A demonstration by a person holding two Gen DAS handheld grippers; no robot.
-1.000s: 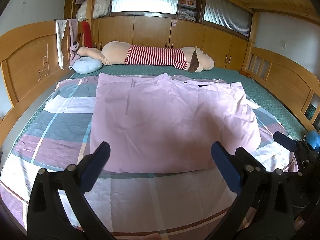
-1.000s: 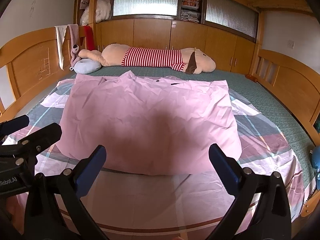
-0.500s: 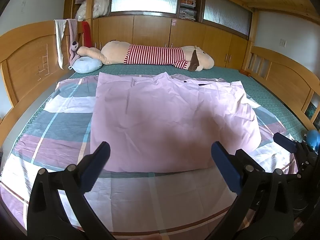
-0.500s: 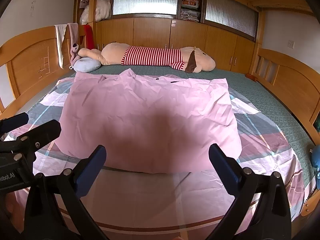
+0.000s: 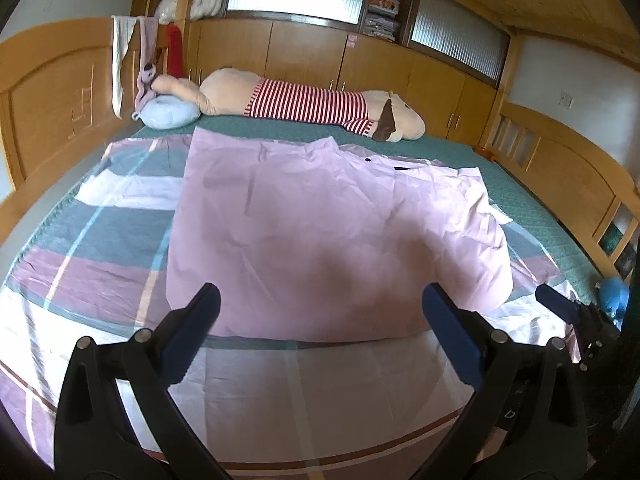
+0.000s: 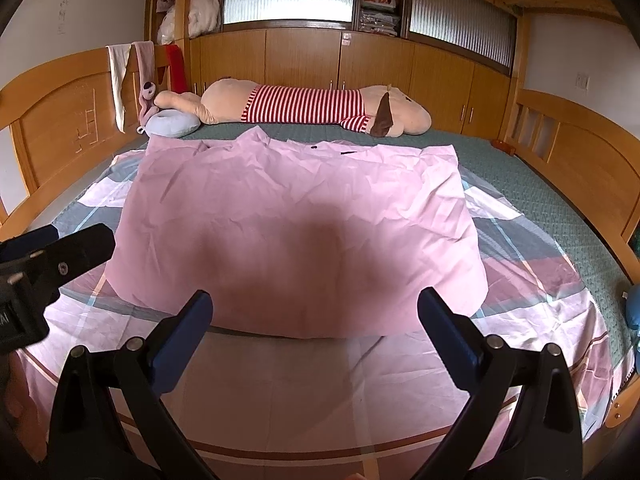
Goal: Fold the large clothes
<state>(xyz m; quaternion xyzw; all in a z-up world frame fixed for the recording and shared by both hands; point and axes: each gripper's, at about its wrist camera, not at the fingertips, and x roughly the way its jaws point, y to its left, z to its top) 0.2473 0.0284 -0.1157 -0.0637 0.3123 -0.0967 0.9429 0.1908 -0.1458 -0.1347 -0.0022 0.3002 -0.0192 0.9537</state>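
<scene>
A large pink garment [image 5: 320,232] lies spread flat on the bed, its collar at the far end; it also shows in the right wrist view [image 6: 296,224]. My left gripper [image 5: 320,320] is open and empty, held just short of the garment's near hem. My right gripper [image 6: 316,320] is open and empty, also just before the near hem. The right gripper's tip shows at the right edge of the left wrist view [image 5: 560,308]. The left gripper shows at the left edge of the right wrist view [image 6: 60,252].
A plaid sheet [image 5: 100,248] covers the bed under the garment. A long striped plush toy [image 6: 312,108] and a blue pillow [image 6: 172,124] lie at the far side. Wooden boards [image 6: 60,120] bound the bed left and right. A blue object [image 5: 614,292] lies at the right edge.
Both grippers have barely moved; the view has shifted very slightly. Both stay open and the garment lies as before.
</scene>
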